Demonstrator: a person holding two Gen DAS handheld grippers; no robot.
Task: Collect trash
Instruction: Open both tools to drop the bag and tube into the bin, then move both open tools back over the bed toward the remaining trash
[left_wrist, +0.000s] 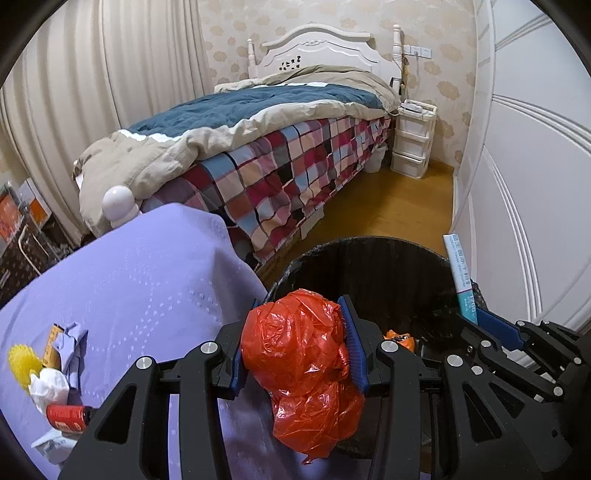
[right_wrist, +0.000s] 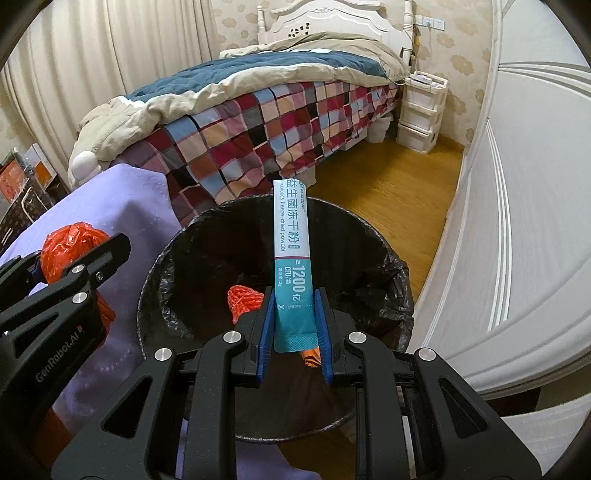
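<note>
While we carried two pieces of trash at once, the crumpled red plastic bag (left_wrist: 308, 369) sat squeezed between the blue pads of our left gripper (left_wrist: 299, 354), hanging over the near rim of the black-lined trash bin (left_wrist: 369, 266), at the edge of the lilac tablecloth (left_wrist: 129, 280). Our right gripper (right_wrist: 293, 328) was clamped tight on the lower end of a teal and white probiotic powder sachet (right_wrist: 291, 236), which stood up above the bin's mouth. We judged both were held there so that letting go would drop them straight in. Something orange (right_wrist: 242, 301) already lay at the bottom of the liner.

Farther out on the cloth more litter waited: a yellow spiky ball (left_wrist: 23, 363), crumpled white paper (left_wrist: 48, 387) and a small red can (left_wrist: 68, 417). Beyond stood the bed with its checked cover (left_wrist: 295, 166).
</note>
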